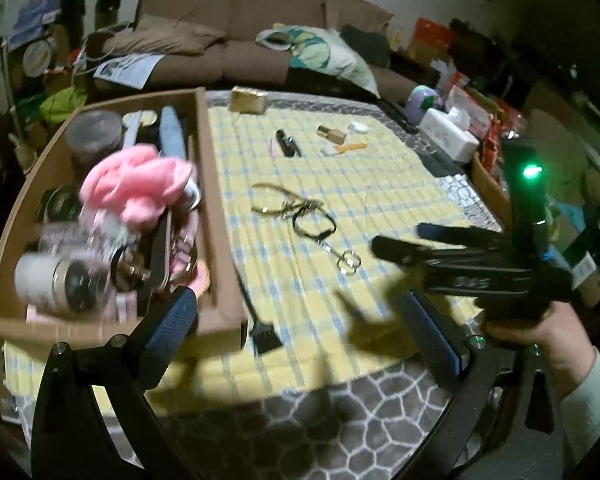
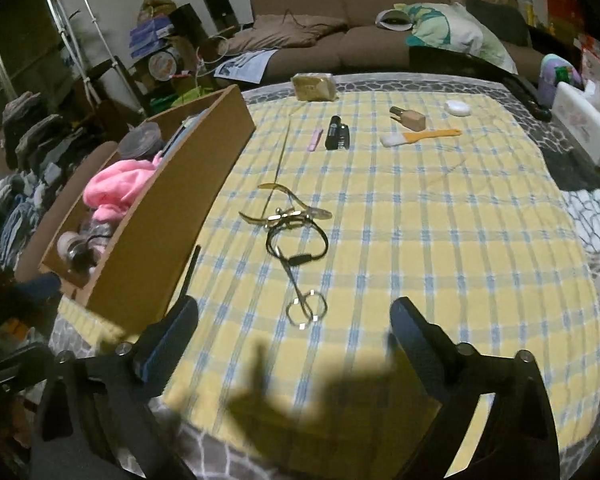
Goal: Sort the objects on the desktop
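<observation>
Both cameras ride low over the near edge of the table (image 2: pixel 420 208), tilted down and facing the sofa (image 2: pixel 380 8). The left view sits nearer the cardboard box (image 1: pixel 216 216), looking into it. Both views share the scissors (image 2: pixel 302 300), the box and the checked cloth (image 1: pixel 340 184).

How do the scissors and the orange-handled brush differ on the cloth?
The scissors are all metal and thin, with two ring handles; the brush has a flat orange handle and a white head. The scissors lie near the camera, their tips in a tangle of loops; the brush lies at the far side, by a small bottle. Both lie flat on the checked cloth, untouched.
</observation>
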